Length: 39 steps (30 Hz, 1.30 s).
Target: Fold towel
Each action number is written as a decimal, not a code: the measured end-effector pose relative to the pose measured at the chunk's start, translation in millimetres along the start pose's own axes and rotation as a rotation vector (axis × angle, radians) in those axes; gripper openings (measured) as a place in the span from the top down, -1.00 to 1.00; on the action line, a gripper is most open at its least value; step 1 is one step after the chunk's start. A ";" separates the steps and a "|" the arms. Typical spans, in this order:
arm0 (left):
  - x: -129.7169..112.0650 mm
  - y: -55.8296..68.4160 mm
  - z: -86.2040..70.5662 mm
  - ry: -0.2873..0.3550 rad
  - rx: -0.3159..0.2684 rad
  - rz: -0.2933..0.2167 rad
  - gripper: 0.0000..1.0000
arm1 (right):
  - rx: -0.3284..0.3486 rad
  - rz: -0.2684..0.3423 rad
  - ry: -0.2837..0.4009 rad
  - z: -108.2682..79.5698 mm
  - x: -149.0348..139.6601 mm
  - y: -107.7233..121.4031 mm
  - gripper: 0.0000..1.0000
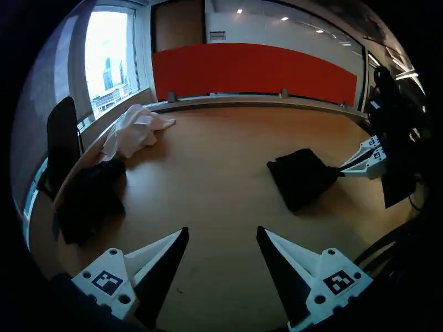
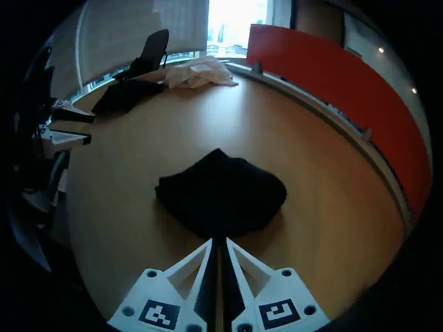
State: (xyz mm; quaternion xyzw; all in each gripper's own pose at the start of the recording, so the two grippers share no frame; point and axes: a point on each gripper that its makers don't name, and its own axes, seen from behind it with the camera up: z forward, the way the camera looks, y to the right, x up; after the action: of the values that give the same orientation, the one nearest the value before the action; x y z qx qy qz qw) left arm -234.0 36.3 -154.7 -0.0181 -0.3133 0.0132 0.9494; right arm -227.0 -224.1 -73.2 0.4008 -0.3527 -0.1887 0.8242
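Task item: a black cloth towel (image 2: 221,193) lies as a thick, roughly square bundle, flat on the light brown wooden table (image 2: 332,182), about mid-table.
Fold state: several layers are judged to be stacked already. The edges are rounded and uneven rather than crisp.
Work done: the folding is judged largely complete, since no spread-out cloth is left to be doubled.
Work left: release of the held edge, and perhaps a squaring or pressing flat of the bundle.
Right gripper: the fingers of the right gripper (image 2: 217,242) are brought together to a narrow slit at the towel's near edge. In the left gripper view a corner of the towel is seen drawn to a point between the tips, so a clamp on that edge is judged.
Right gripper pose: it is held low over the table surface and aimed straight at the bundle.
Left gripper: the fingers of the left gripper (image 1: 221,229) are spread wide, with nothing between them.
Left gripper pose: it is held above bare table, well apart from the towel.
Surroundings: a crumpled white cloth (image 1: 135,130) and a dark heap of cloth (image 1: 88,199) lie at the far end of the table. A black chair (image 1: 61,138) and a window are noted beside them, and a red partition panel (image 1: 255,69) runs behind the table.
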 end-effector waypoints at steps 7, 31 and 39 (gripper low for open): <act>8.2 1.3 0.2 0.016 -0.015 0.012 -0.82 | -0.024 -0.036 0.069 -12.3 50.3 15.9 0.95; 37.6 7.2 -0.8 0.066 -0.052 0.035 -0.82 | -0.153 -0.028 0.183 -100.4 117.9 93.8 0.95; 39.3 13.0 0.2 0.065 -0.062 0.040 -0.81 | -0.193 0.023 0.198 -132.2 107.8 131.2 0.95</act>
State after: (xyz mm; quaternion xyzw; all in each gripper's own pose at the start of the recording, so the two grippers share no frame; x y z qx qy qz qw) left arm -202.7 50.7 -131.7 -0.0544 -0.2819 0.0220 0.9576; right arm -53.2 -138.6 20.6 0.3321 -0.2544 -0.1717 0.8919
